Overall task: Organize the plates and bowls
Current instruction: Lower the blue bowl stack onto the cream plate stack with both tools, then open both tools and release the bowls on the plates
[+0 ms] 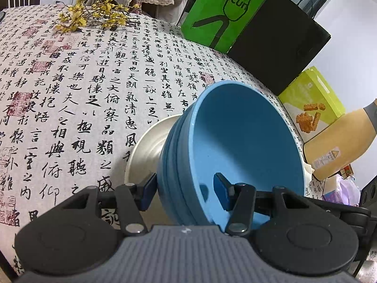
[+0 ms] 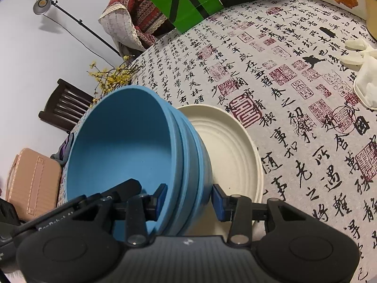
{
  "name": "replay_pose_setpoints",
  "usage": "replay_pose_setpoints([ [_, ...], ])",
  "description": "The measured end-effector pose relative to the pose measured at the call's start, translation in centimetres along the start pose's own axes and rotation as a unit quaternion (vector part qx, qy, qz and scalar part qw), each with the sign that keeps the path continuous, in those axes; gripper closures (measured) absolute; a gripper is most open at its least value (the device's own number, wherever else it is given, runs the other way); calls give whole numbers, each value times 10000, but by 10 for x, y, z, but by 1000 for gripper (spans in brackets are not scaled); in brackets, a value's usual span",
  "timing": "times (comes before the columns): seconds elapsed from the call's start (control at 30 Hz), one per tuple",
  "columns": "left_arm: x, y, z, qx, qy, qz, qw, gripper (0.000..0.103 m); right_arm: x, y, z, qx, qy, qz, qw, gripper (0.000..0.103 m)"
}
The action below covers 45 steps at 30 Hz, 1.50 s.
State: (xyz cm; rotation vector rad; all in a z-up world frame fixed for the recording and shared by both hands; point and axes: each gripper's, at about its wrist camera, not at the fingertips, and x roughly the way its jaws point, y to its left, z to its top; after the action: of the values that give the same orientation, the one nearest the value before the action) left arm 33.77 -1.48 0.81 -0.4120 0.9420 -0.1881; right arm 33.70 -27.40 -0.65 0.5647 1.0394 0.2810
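both grippers pinch the rim of the same stack of blue bowls (image 1: 235, 146), one on each side. on the left gripper (image 1: 185, 192) the fingers (image 1: 221, 188) straddle the wall of the stack: one blue pad sits inside the top bowl, the other presses on the outside, near the ribbed edges of the nested bowls. on the right gripper (image 2: 188, 200) it is mirrored, with one pad (image 2: 160, 195) inside the bowl and the other against the outer wall, jaws part closed around the rims. the stack is tilted, its mouth turned towards each camera, and it hangs just over a cream plate (image 2: 235, 151) that lies flat on the calligraphy tablecloth (image 1: 70, 94).

the right wrist view shows the plate almost whole, with its ridged rings, plus a white glove (image 2: 362, 70) further off on the cloth, a lamp on a stand (image 2: 42, 2), a dark chair (image 2: 63, 103) and a pink suitcase (image 2: 30, 184) off the table. the left wrist view shows only a sliver of plate behind the stack, but it takes in a yellow snack box (image 1: 311, 103), a black box (image 1: 280, 44) and a beige bottle (image 1: 339, 141). yellow flowers (image 1: 94, 16) and a green bag (image 1: 221, 11) appear in both
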Motion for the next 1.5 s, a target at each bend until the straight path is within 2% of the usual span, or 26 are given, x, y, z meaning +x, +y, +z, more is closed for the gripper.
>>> replay_pose_setpoints([
  [0.57, 6, 2, 0, -73, -15, -89, 9999, 46, 5, -4, 3, -103, -58, 43, 9999, 60],
  [0.7, 5, 1, -2, -53, -32, -109, 9999, 41, 2, -3, 2, -160, -126, 86, 9998, 54],
  [0.97, -5, -3, -4, -12, -198, -150, 9997, 33, -5, -3, 0, -175, -251, 114, 9995, 51],
  [1.13, -20, -6, -6, 149, -466, -335, 9982, 20, -17, -4, -5, -236, -478, 207, 9984, 41],
  [1.27, -38, -7, -12, 299, -791, -394, 9956, 14, -28, -5, -11, -303, -638, 309, 9970, 35],
  [1.33, -46, -6, -16, 359, -955, -408, 9939, 5, -33, -7, -15, -335, -731, 358, 9961, 30],
  [1.4, -55, -5, -20, 421, -1140, -435, 9916, 3, -38, -8, -21, -361, -851, 453, 9947, 21],
  [1.5, -67, -3, -28, 525, -1379, -426, 9881, 0, -49, -7, -31, -476, -1043, 545, 9919, 20],
])
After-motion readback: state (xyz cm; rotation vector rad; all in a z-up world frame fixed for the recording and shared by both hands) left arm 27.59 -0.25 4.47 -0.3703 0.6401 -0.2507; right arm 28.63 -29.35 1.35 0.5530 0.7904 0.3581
